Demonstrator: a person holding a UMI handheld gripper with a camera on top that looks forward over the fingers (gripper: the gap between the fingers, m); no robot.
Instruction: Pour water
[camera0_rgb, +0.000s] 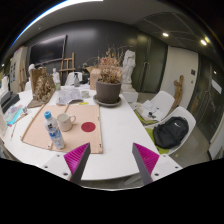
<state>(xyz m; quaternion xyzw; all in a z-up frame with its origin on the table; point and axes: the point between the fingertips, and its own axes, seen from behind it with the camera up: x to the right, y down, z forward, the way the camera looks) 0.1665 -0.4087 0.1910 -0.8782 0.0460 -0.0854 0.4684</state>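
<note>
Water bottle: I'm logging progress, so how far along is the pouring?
Nothing looks done. The water bottle stands capped and upright on the mat beside the mug. The tongs are open and empty, short of both. Left: grasp the bottle, uncap it, pour.

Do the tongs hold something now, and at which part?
Nothing is held. The tongs are open and empty above the table; the water bottle stands beyond them, untouched.
</note>
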